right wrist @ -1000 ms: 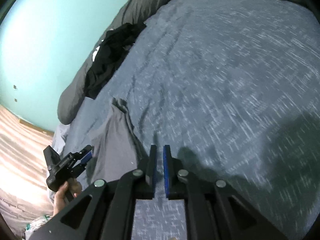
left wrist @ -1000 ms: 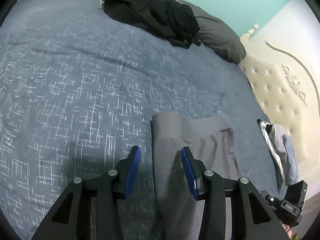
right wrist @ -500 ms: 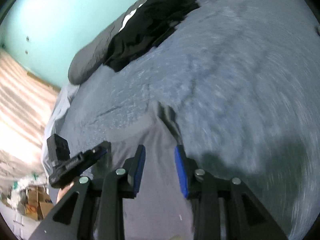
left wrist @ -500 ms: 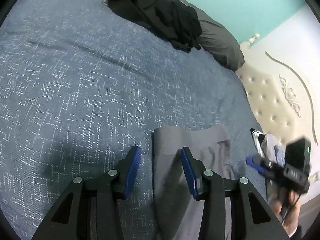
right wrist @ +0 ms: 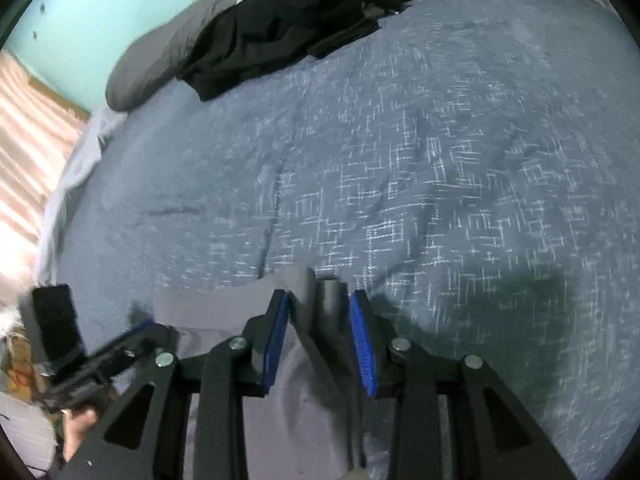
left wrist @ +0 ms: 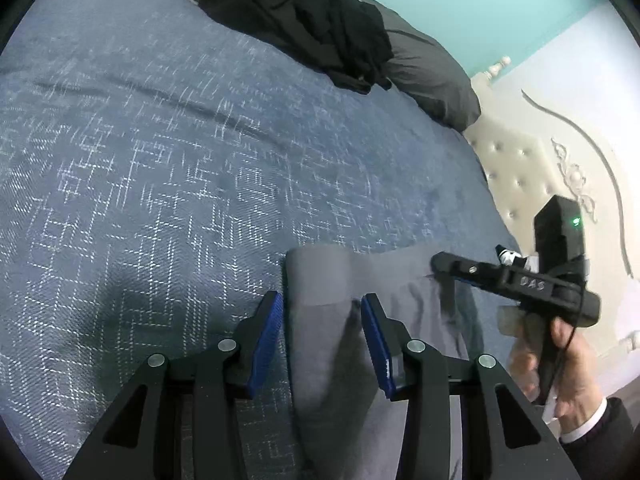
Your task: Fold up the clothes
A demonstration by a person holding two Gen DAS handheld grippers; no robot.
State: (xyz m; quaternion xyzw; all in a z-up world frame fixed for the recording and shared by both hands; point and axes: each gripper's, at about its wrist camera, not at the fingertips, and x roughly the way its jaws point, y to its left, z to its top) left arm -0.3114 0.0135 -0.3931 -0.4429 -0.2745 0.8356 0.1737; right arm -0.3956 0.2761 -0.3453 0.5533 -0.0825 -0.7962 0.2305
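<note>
Our left gripper [left wrist: 322, 340] has its blue-padded fingers [left wrist: 266, 344] spread wide, holding nothing; they straddle the left edge of the grey garment [left wrist: 332, 344], with the left pad over the bedspread and the right pad over the cloth. We cannot tell whether the pads touch the fabric or hover just above it.

Our right gripper [right wrist: 320, 340] is also well open and grips nothing. Between its fingers [right wrist: 362, 344] sits a raised fold at the garment's top right corner [right wrist: 316, 300], and the left pad looks to be against that fold; whether the right pad touches it we cannot tell.

The grey garment lies flat near the bed's near edge, close to the corner by the headboard, its banded top end pointing toward the middle of the bed. From the left wrist view we see the right gripper's black body reaching in over the garment's right side, held by our right hand [left wrist: 560, 364] in a dark sleeve with a white cuff.

Outward from there stretches the blue bedspread [left wrist: 160, 160] with its white line pattern. At the far edge a black heap of clothes [left wrist: 304, 12] rests partly on a dark grey pillow [left wrist: 432, 76]. Beside the bed stands a cream tufted headboard [left wrist: 516, 176], with a teal wall [left wrist: 460, 0] behind.
</note>
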